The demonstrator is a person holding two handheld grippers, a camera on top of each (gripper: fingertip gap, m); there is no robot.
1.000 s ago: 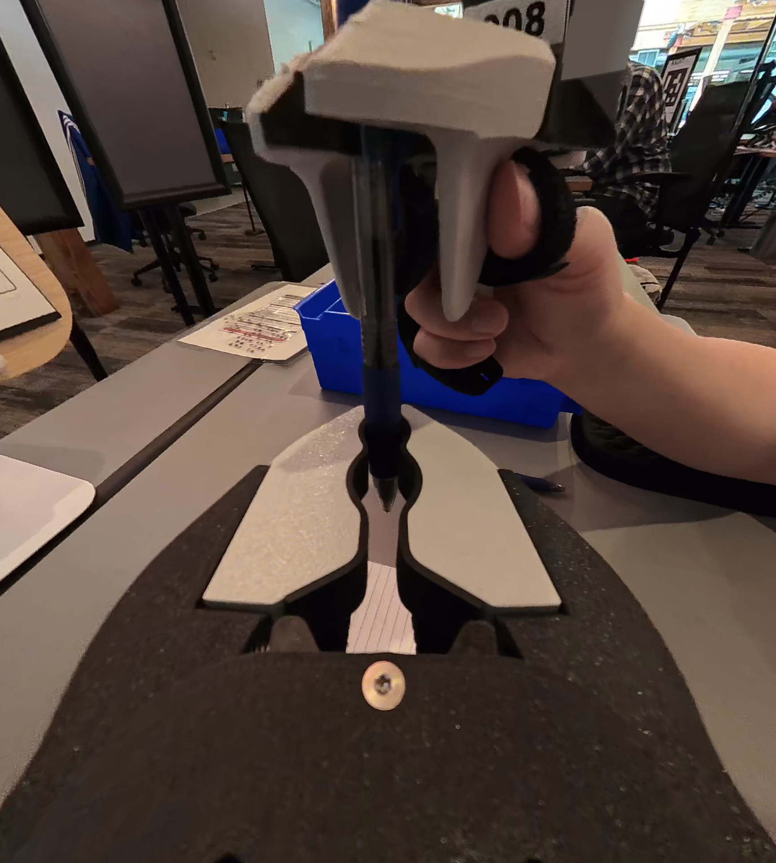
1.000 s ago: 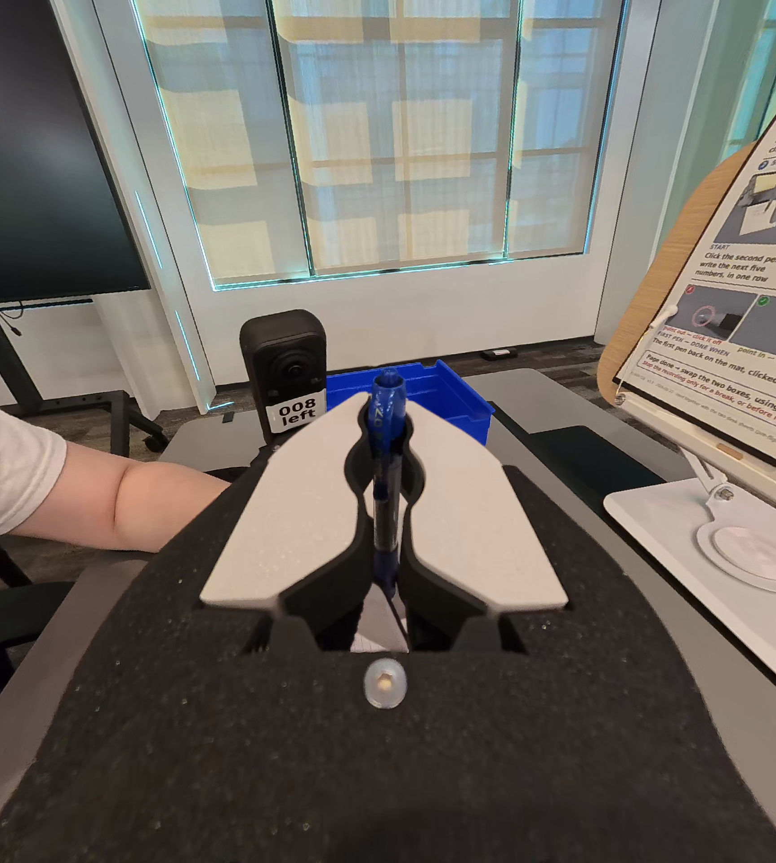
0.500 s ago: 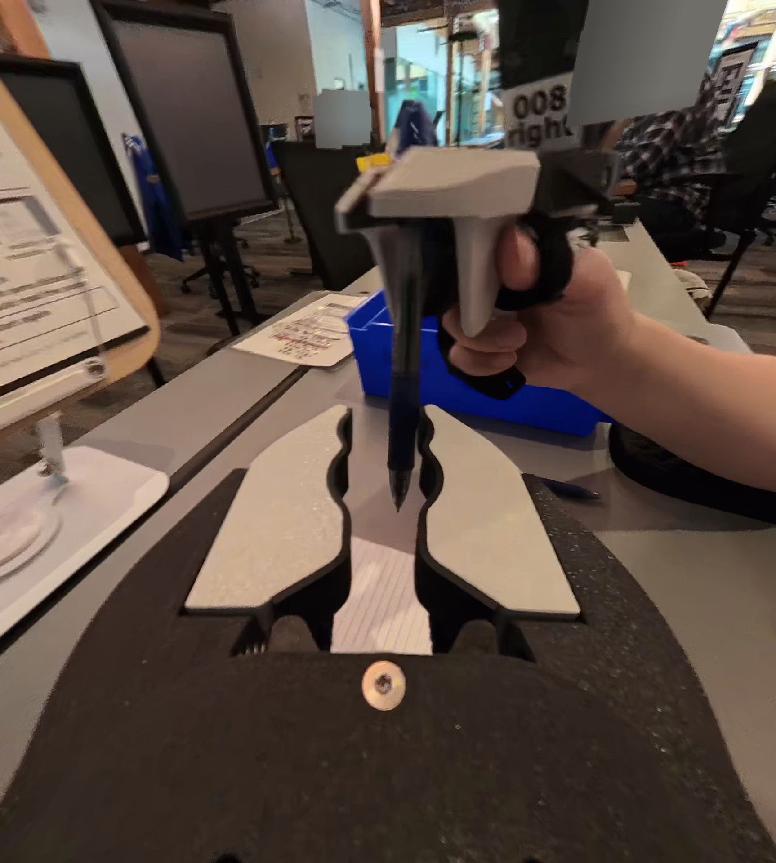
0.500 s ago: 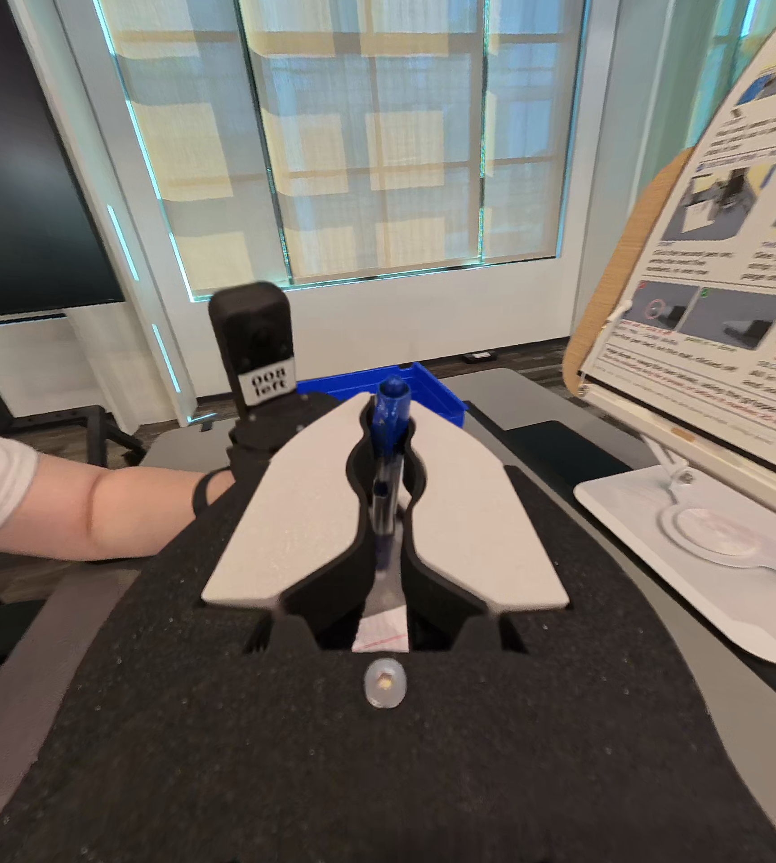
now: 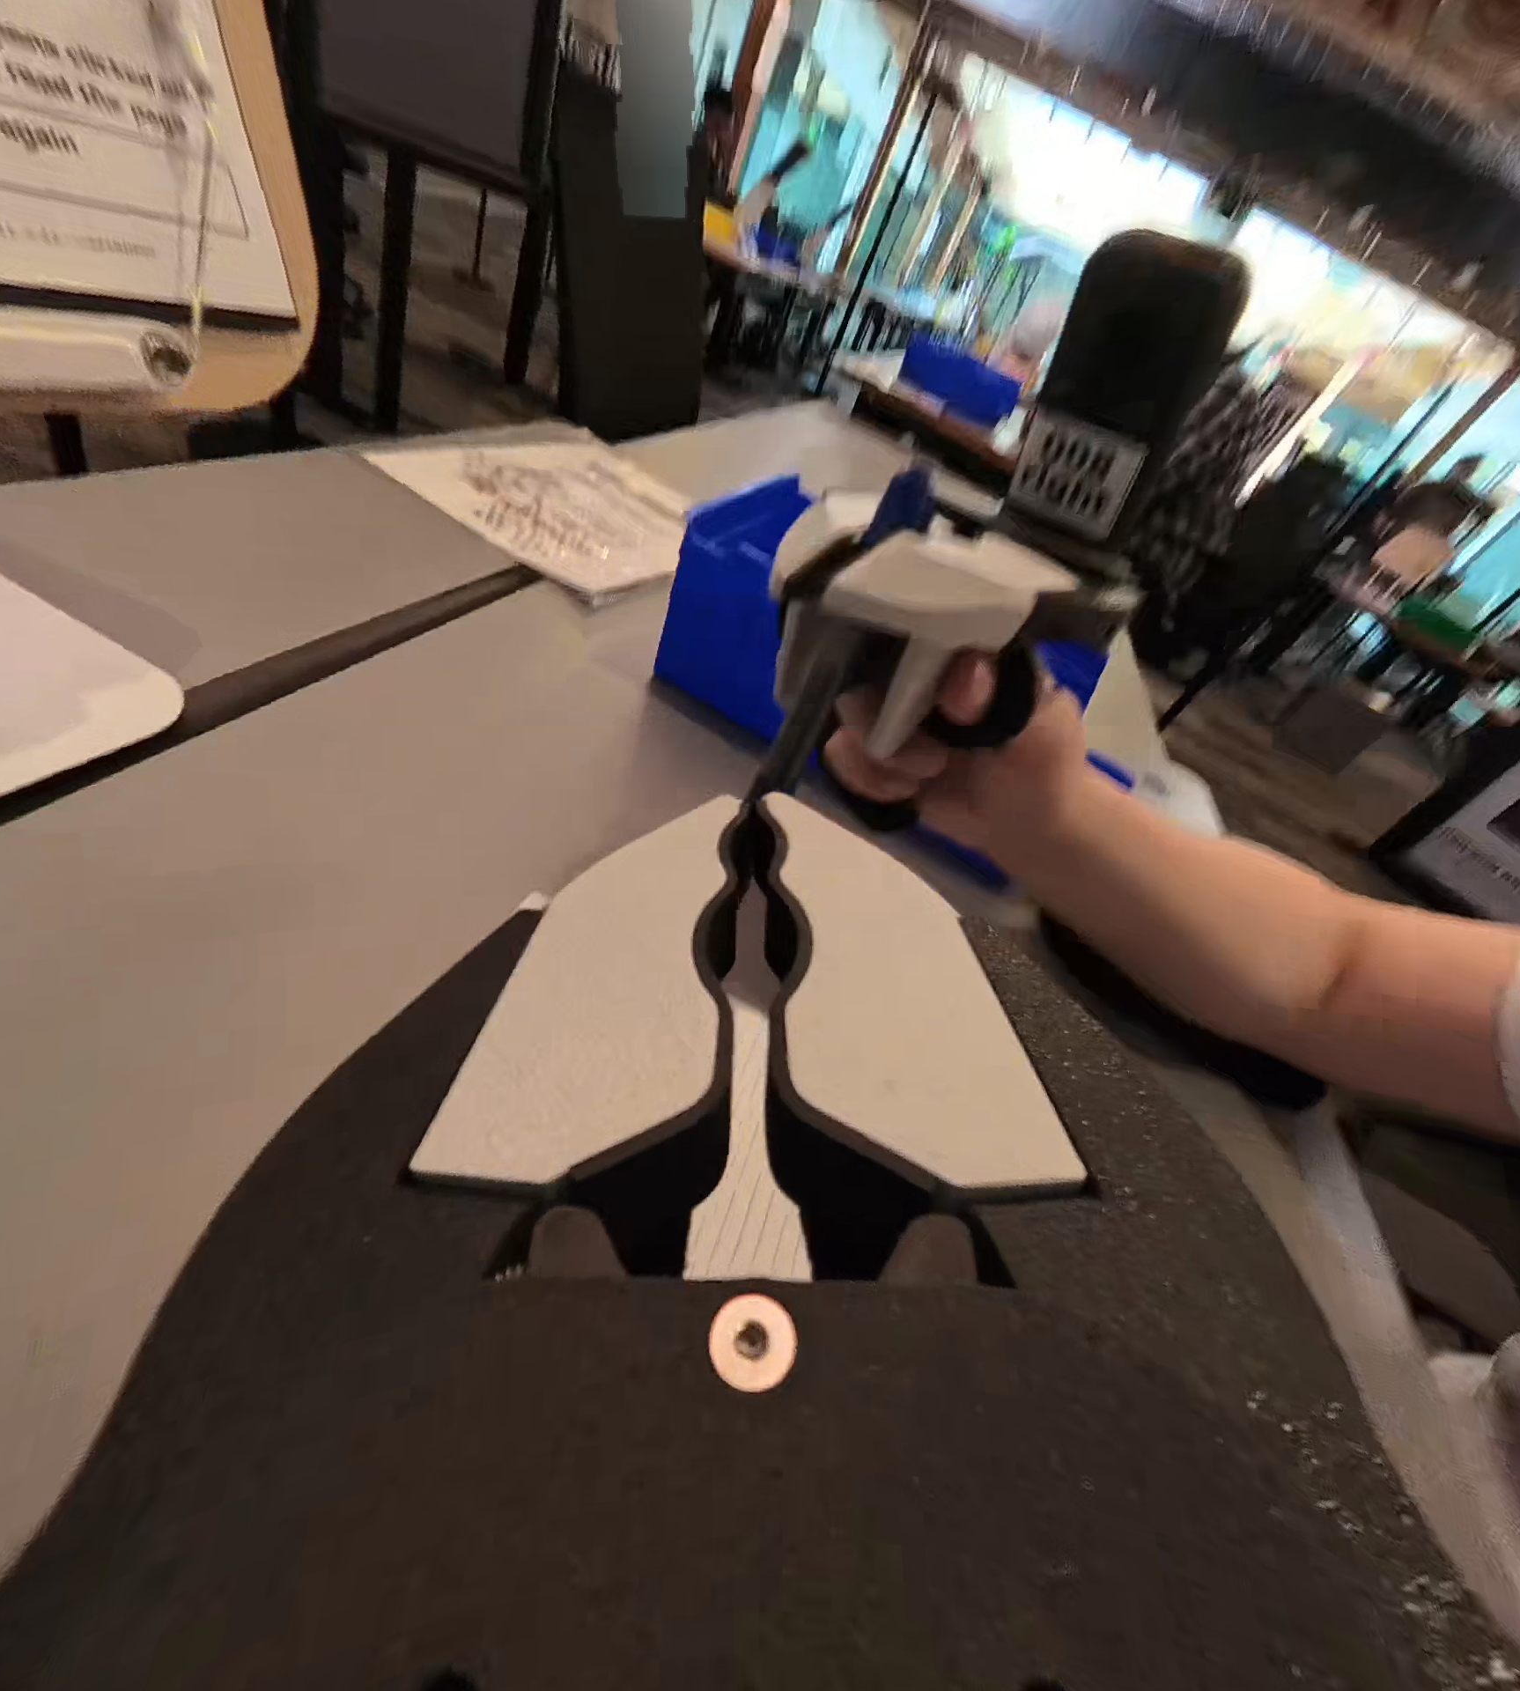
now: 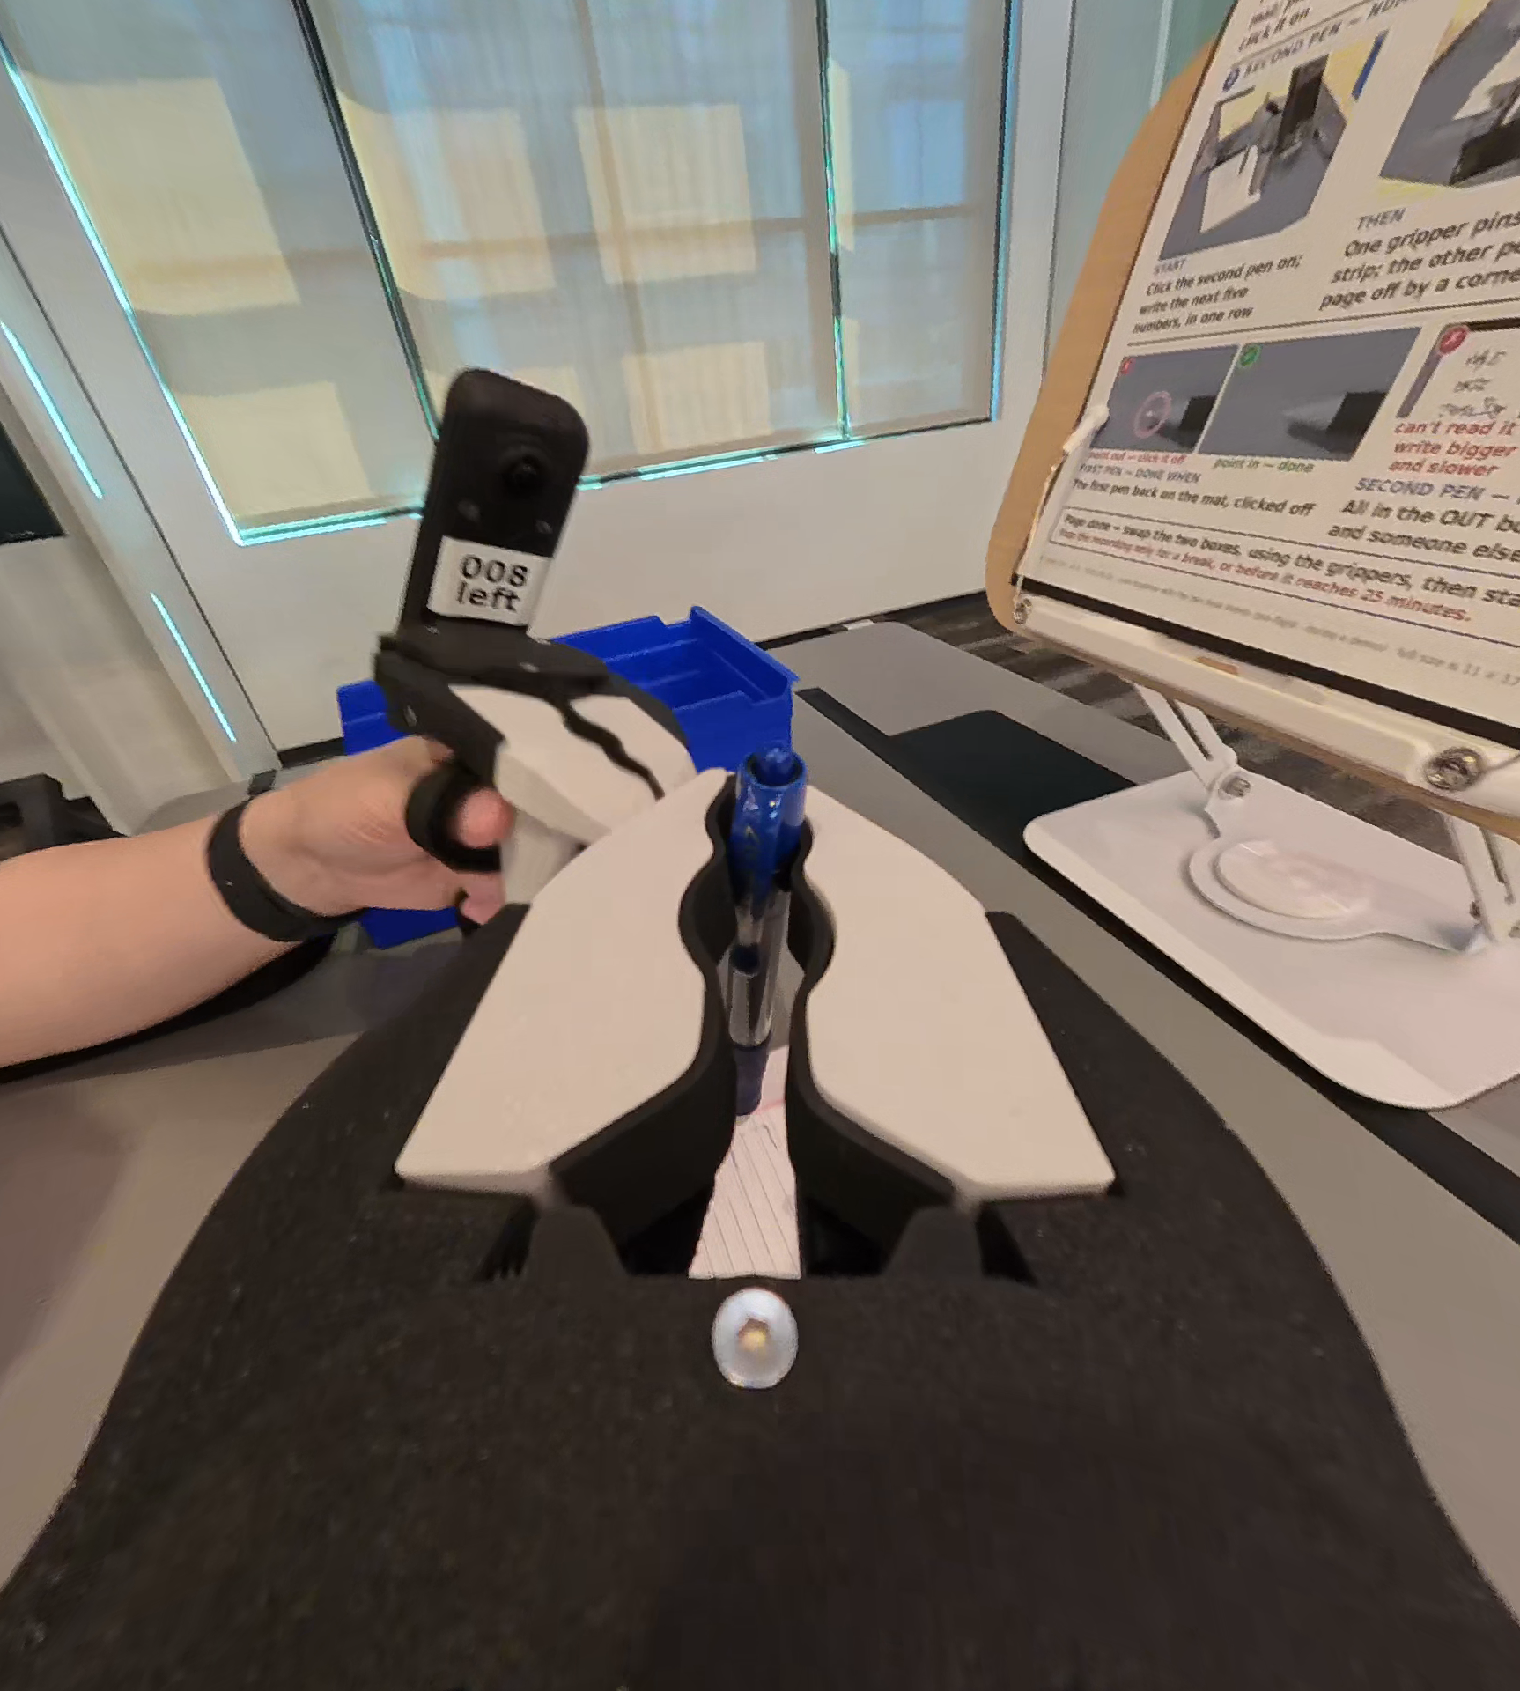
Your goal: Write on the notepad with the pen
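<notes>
My right gripper [image 6: 761,791] is shut on a blue pen [image 6: 761,915], which stands nearly upright with its tip down over the lined notepad [image 6: 752,1208]. In the left wrist view the right gripper [image 5: 829,567] shows farther off, with the pen [image 5: 793,741] slanting down toward my left fingertips. My left gripper [image 5: 752,810] is shut with nothing seen between its fingers, and lined notepad paper [image 5: 743,1199] shows below it. I cannot tell whether the pen tip touches the left fingertips. The left gripper [image 6: 619,741] also shows tilted, behind and left of the pen.
A blue bin [image 5: 720,622] stands on the grey table behind the grippers; it also shows in the right wrist view [image 6: 692,668]. An instruction board [image 6: 1378,366] on a white stand [image 6: 1287,961] is at the right. A printed sheet [image 5: 555,512] lies at the far edge. Tip to tip, the grippers are about 5 centimetres apart.
My left gripper opened half a second ago and is shut again. It has drawn back and tilted, so the right gripper with the pen now looks farther off and to the right.
</notes>
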